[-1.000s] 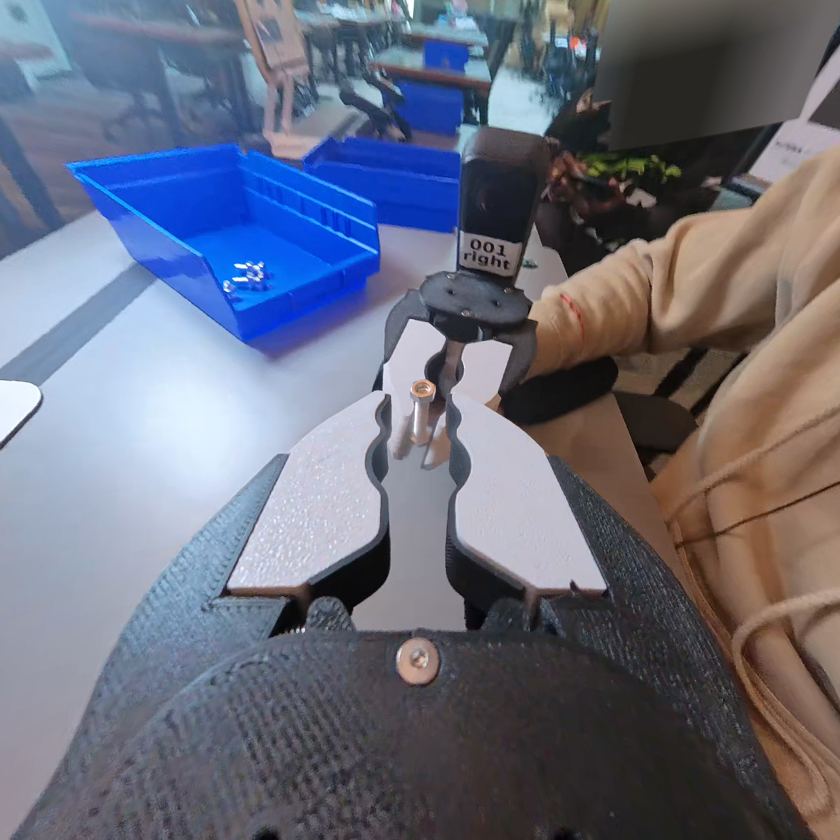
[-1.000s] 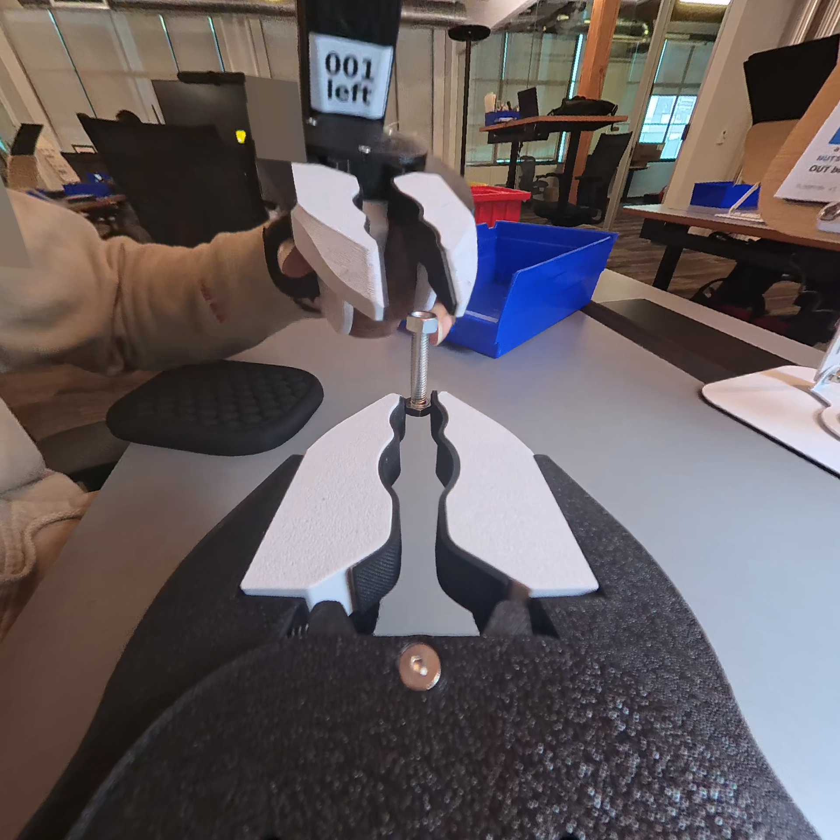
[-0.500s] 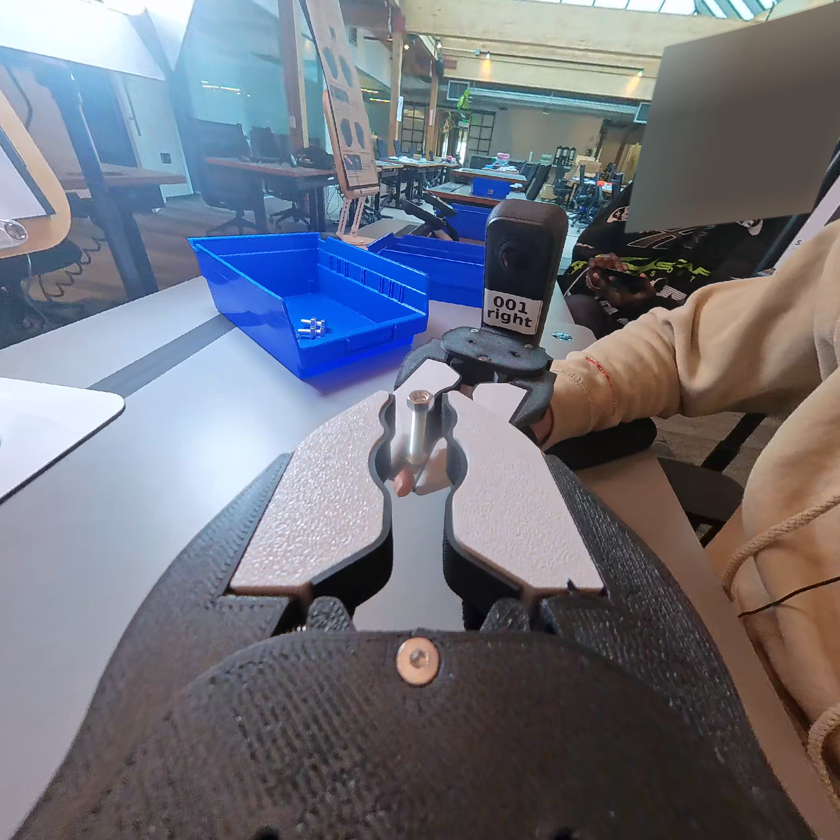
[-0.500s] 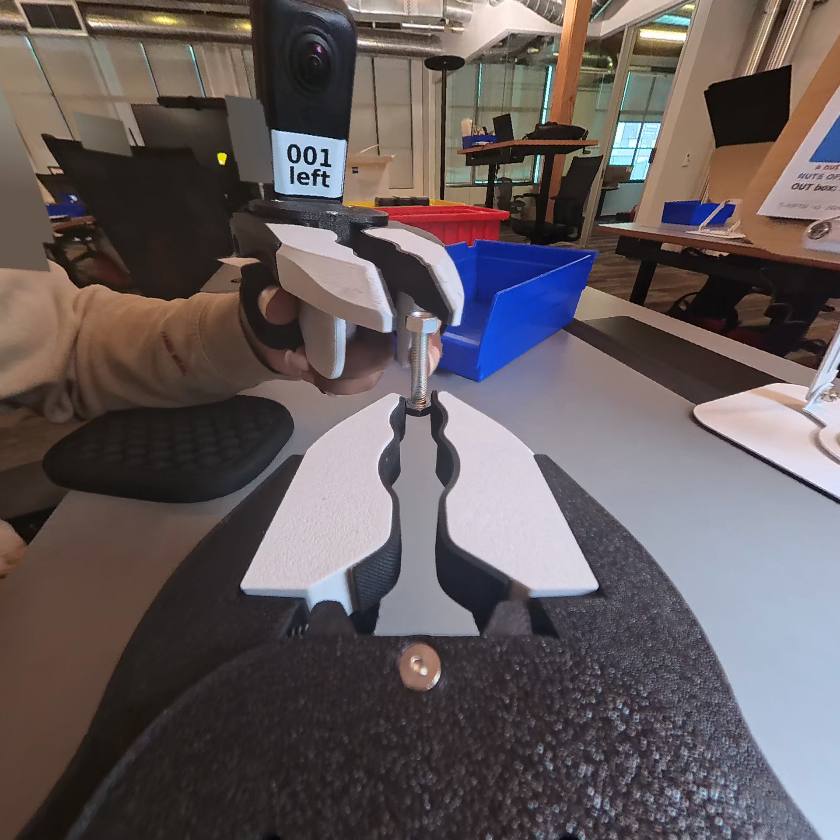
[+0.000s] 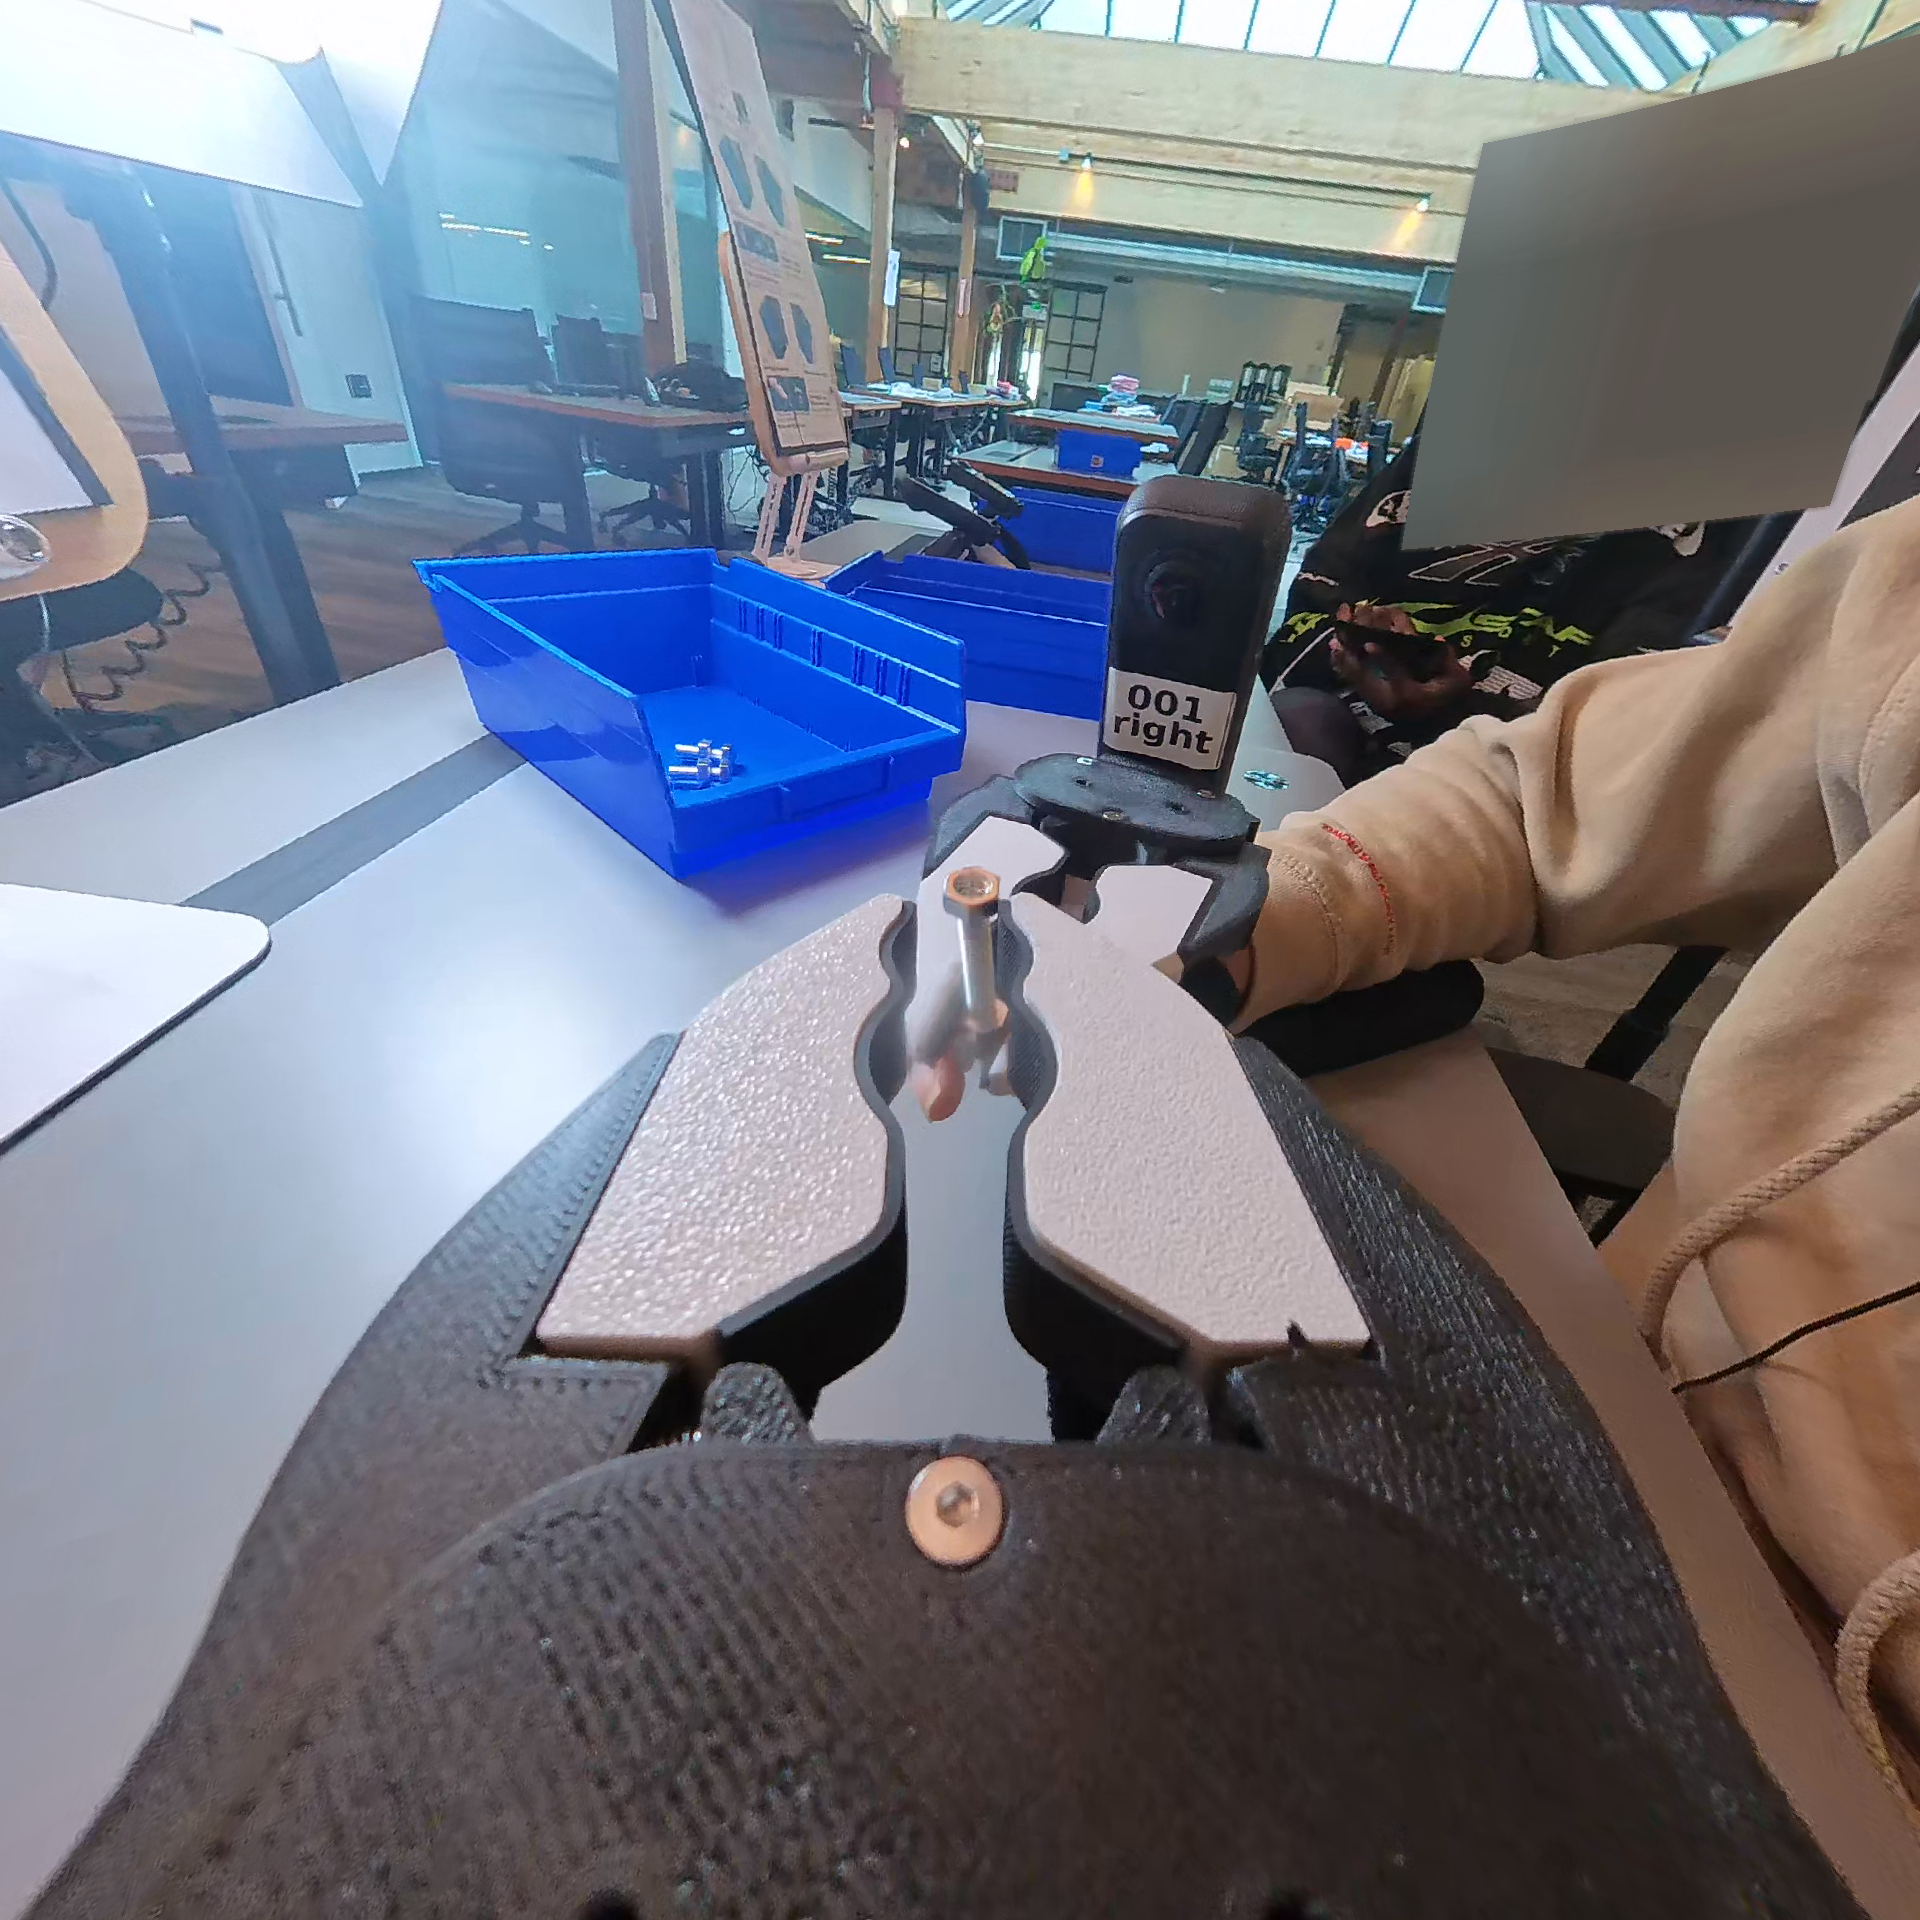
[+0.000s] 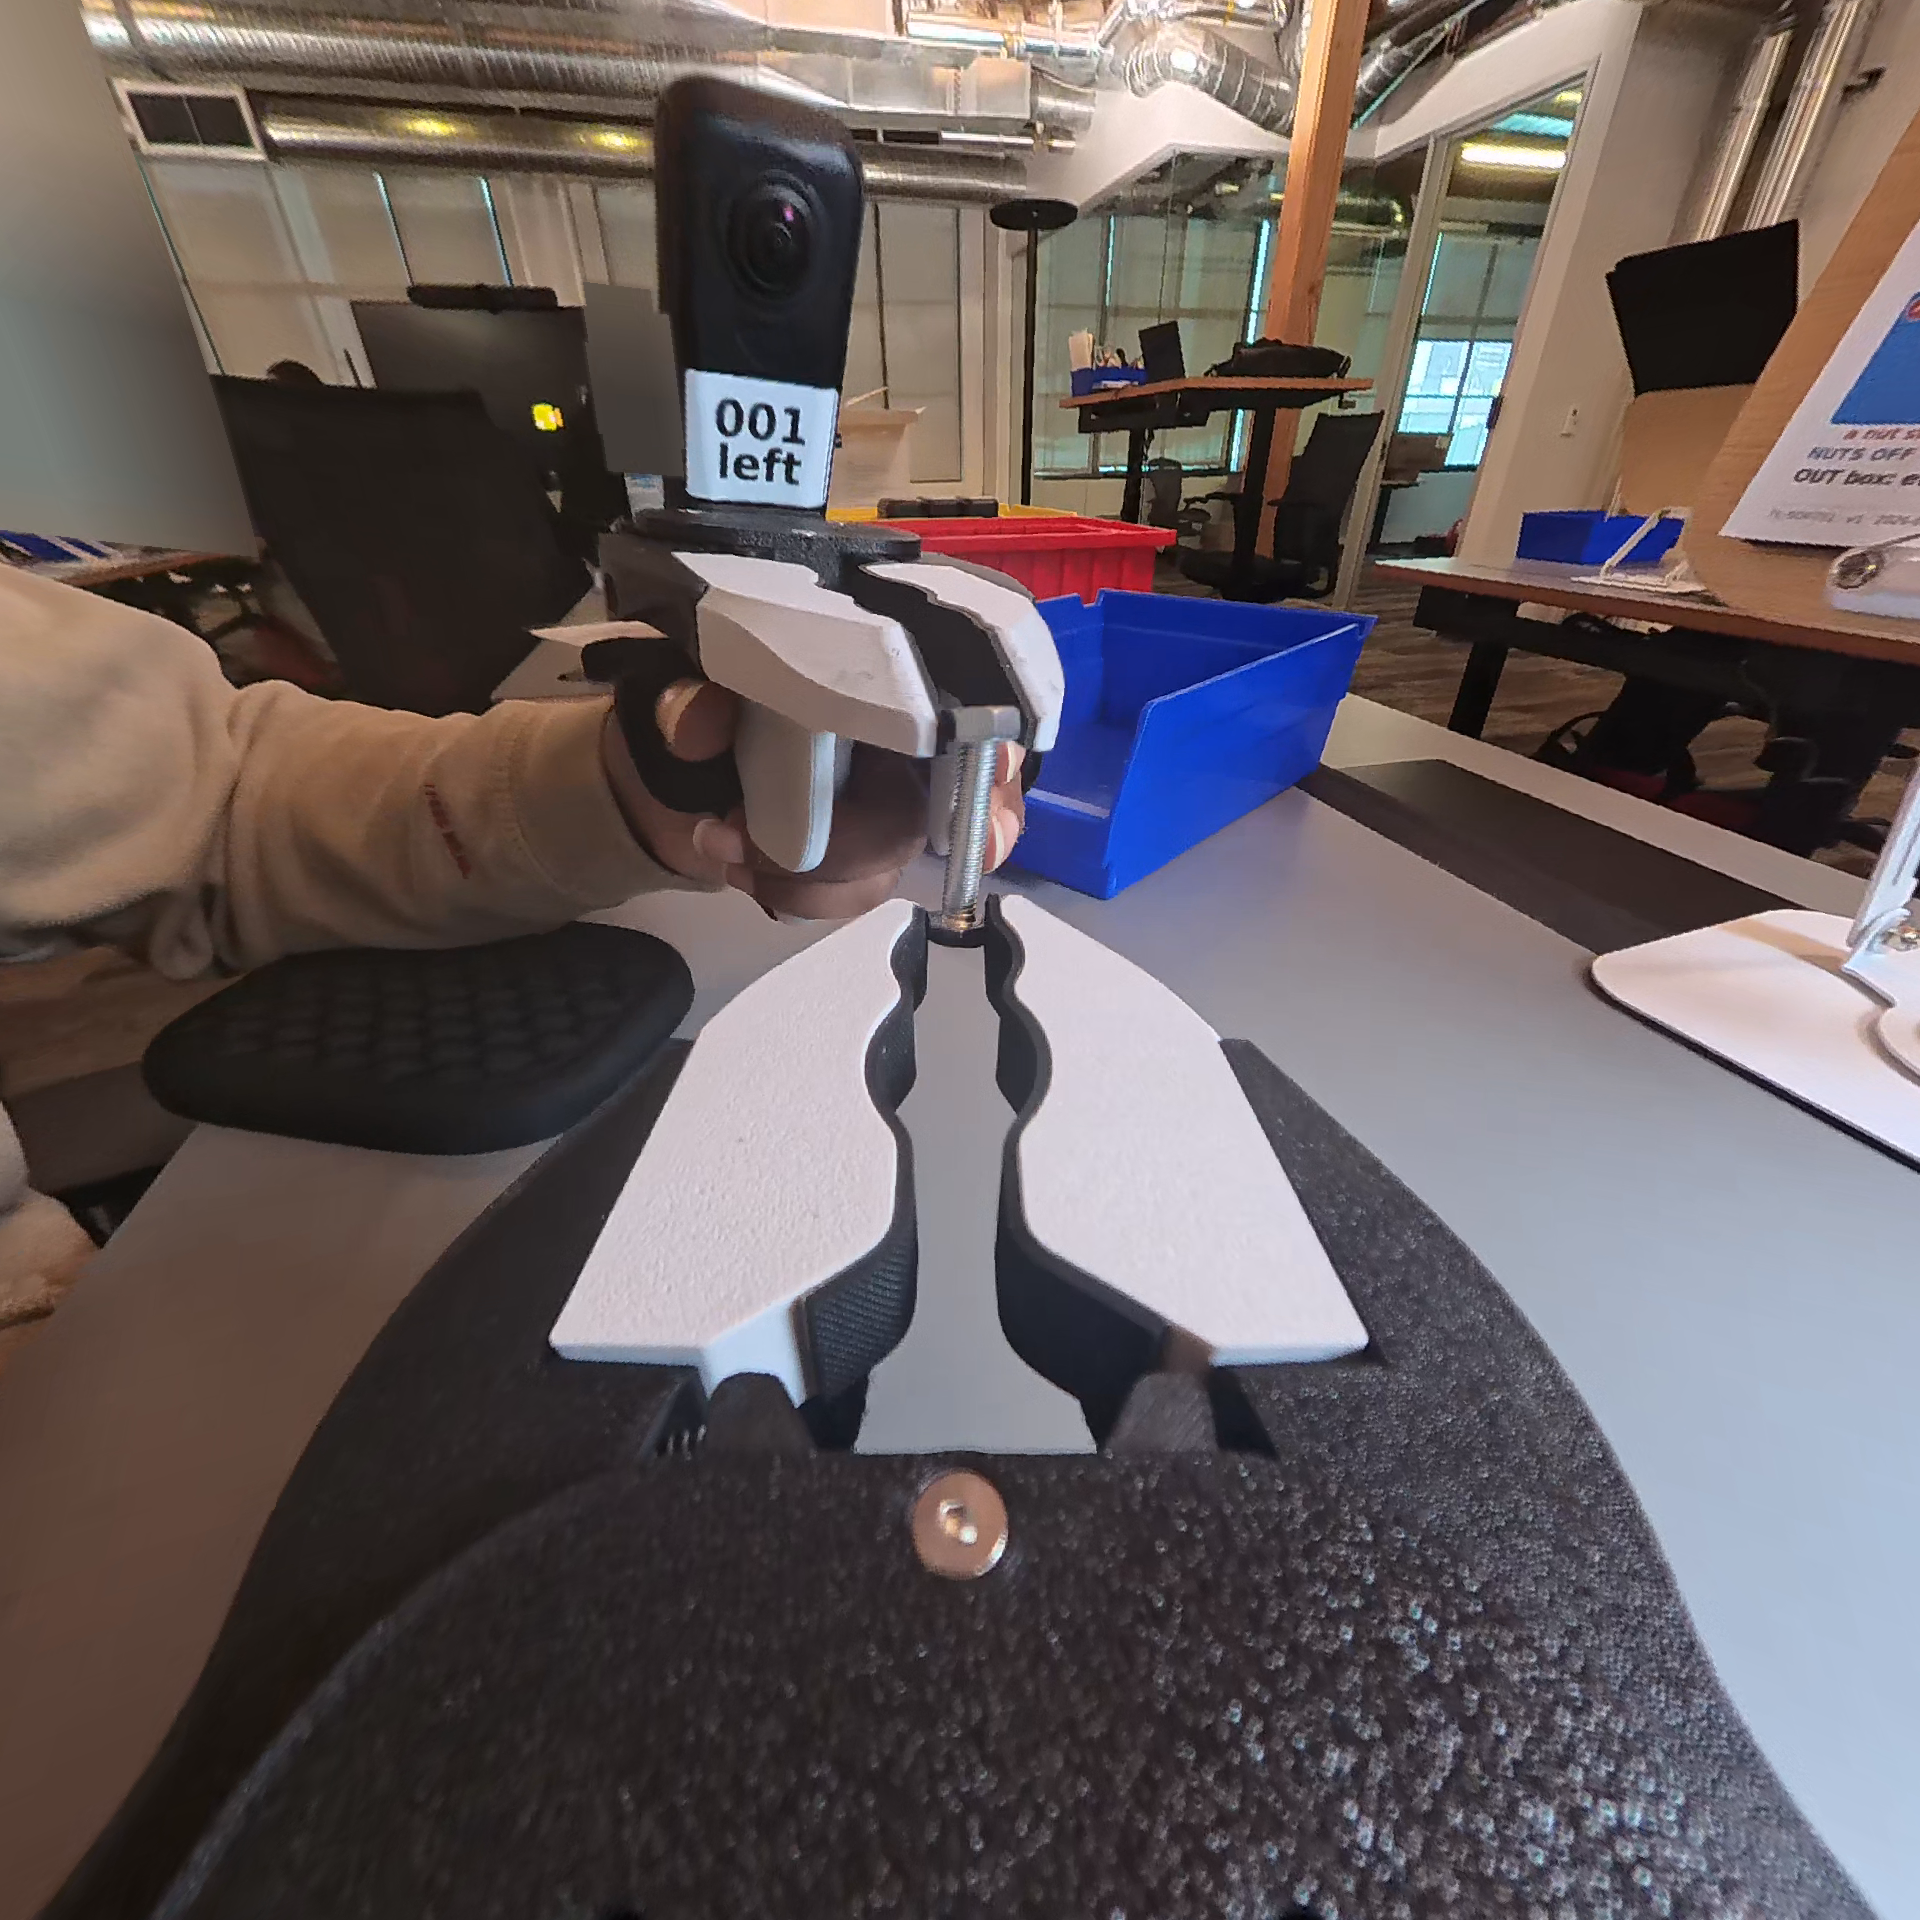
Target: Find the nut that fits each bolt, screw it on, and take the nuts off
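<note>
A bolt (image 6: pixel 968 821) stands upright between two handheld grippers above a grey table (image 6: pixel 1455 1039). The left gripper (image 6: pixel 987 717), seen across from the right wrist view, is clamped on the bolt's hex head, while the right gripper (image 6: pixel 961 925) is pinched at the lower end of the thread, where a dark nut (image 6: pixel 961 928) appears to sit between its tips; the nut itself is mostly hidden, so that is a judgement. The split grip looks deliberate: one tool steadies the bolt by its head so the other can turn the nut on the thread. Whether the nut is going on or coming off cannot be told here.

In the left wrist view the bolt (image 5: pixel 975 961) runs away from the camera between the closed fingertips (image 5: pixel 831 997), its head (image 5: pixel 971 886) facing the lens, with the right gripper (image 5: pixel 1081 883) just beyond. A blue bin (image 5: pixel 582 644) sits well apart on the table, holding a small cluster of silver hardware (image 5: pixel 703 767), probably parts already handled or waiting; a second blue bin (image 5: pixel 987 634) stands behind it. A black padded rest (image 6: pixel 416 1039) lies under the person's left sleeve (image 6: pixel 260 769), likely to support the arm during fine work.

Each gripper's camera carries a white label, and a printed sign (image 6: pixel 1860 416) stands at the right edge; their wording is left unread here.
</note>
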A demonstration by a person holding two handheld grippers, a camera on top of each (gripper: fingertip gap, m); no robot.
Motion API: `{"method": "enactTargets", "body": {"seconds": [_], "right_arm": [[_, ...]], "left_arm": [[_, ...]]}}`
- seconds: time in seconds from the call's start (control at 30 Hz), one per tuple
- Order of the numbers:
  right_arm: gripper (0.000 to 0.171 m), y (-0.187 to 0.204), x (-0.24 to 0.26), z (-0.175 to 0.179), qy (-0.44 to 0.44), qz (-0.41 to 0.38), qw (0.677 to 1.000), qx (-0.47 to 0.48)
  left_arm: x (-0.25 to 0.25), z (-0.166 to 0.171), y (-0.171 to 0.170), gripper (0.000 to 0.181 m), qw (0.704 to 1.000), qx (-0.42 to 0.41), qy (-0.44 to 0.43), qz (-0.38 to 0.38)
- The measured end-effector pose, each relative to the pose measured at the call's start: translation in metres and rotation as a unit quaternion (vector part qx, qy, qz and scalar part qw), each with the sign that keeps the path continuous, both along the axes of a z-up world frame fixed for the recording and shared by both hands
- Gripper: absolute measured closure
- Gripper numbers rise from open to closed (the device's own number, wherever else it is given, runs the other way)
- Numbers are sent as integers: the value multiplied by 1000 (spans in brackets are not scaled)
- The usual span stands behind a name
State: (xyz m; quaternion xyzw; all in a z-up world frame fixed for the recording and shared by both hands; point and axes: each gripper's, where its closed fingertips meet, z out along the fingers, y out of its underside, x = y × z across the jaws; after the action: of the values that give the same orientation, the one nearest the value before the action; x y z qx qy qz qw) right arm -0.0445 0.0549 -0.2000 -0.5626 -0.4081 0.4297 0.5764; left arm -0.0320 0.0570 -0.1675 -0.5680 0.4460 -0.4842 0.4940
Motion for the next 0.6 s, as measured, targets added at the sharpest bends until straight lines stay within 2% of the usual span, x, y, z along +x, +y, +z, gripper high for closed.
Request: {"method": "enactTargets", "body": {"seconds": [0.6], "right_arm": [[161,-2,-1,-2,-8,4,1000,0]], "left_arm": [[6,-2,-6,170,1000,16,5,-5]]}}
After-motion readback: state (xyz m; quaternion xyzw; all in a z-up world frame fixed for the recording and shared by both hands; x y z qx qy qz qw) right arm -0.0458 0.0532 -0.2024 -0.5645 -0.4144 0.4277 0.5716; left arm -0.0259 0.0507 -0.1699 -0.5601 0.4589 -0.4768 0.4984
